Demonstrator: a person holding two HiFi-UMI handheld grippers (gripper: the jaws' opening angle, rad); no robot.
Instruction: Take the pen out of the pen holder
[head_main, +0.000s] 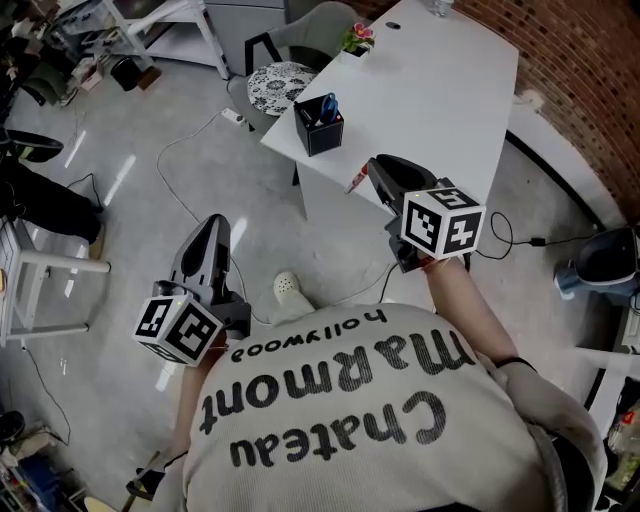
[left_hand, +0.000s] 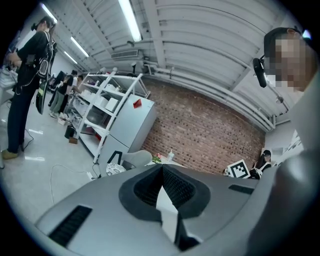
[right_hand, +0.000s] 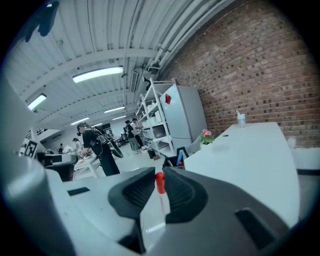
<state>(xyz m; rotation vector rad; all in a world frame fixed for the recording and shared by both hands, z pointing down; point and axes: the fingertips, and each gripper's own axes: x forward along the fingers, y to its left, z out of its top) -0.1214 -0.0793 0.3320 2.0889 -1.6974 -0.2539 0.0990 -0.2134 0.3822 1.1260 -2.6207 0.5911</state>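
Note:
A black pen holder (head_main: 319, 128) with blue pens in it stands at the near corner of the white table (head_main: 430, 90). My right gripper (head_main: 375, 165) hovers just in front of it, shut on a white pen with a red cap (head_main: 357, 181). In the right gripper view the pen (right_hand: 159, 183) stands between the pads of the right gripper (right_hand: 159, 174), with the holder (right_hand: 176, 161) a little beyond. My left gripper (head_main: 213, 222) hangs over the floor to the left, away from the table. In its own view, the left gripper (left_hand: 162, 169) has its jaws together on nothing.
A small pot of pink flowers (head_main: 356, 40) sits at the table's far left edge, and a bottle (right_hand: 241, 119) at its far end. A grey chair (head_main: 300, 60) stands behind the holder. Cables (head_main: 190, 140) trail over the floor. People stand near white shelves (right_hand: 160, 115).

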